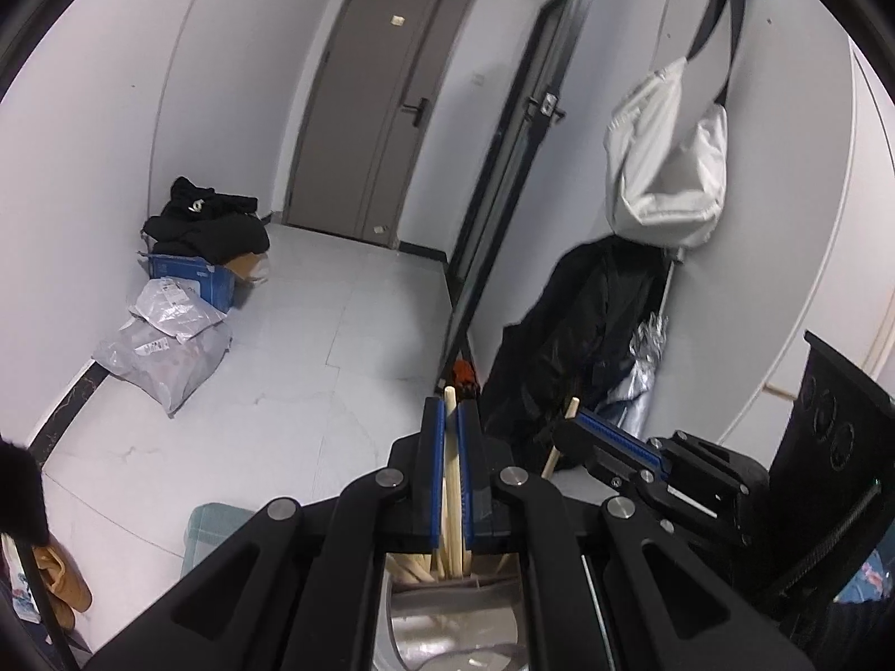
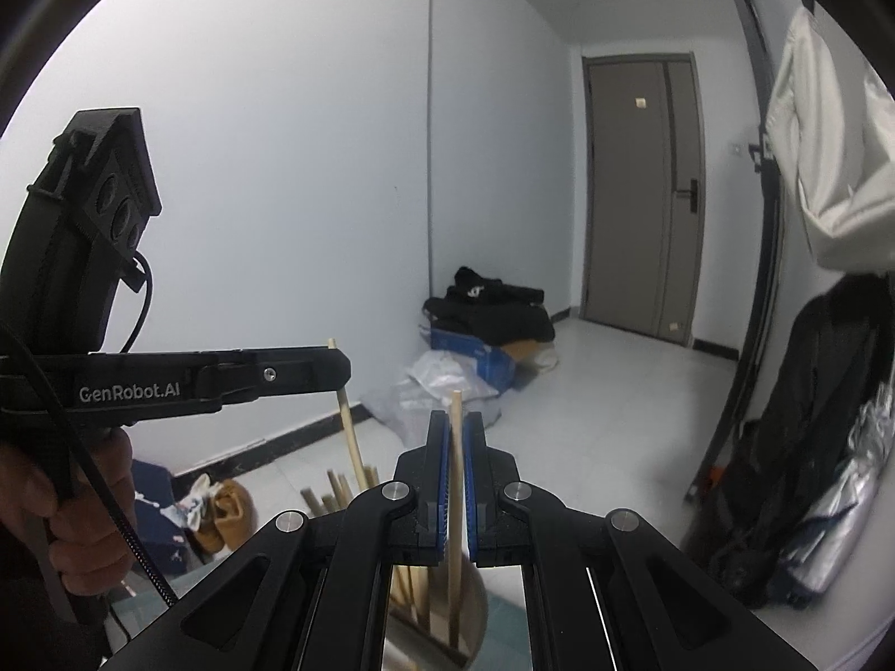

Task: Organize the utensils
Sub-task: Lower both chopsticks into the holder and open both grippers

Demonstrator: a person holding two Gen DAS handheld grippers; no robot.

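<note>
My left gripper point(image 1: 452, 419) is shut on a wooden chopstick point(image 1: 451, 469) that stands upright between its blue pads. Its lower end reaches into a metal utensil holder point(image 1: 447, 626) with several other chopsticks. My right gripper point(image 2: 457, 436) is shut on another wooden chopstick point(image 2: 456, 497), also upright, above the shiny holder point(image 2: 436, 615). In the right wrist view the left gripper point(image 2: 335, 369) comes in from the left, gripping its chopstick point(image 2: 349, 430). In the left wrist view the right gripper point(image 1: 576, 419) sits close to the right, with its chopstick point(image 1: 559, 442).
A grey door point(image 1: 380, 112) stands at the far end of a tiled hallway. Black clothes on a blue box point(image 1: 196, 274) and plastic bags point(image 1: 162, 346) lie by the left wall. A white bag point(image 1: 665, 162) and a black coat point(image 1: 570, 335) hang on the right.
</note>
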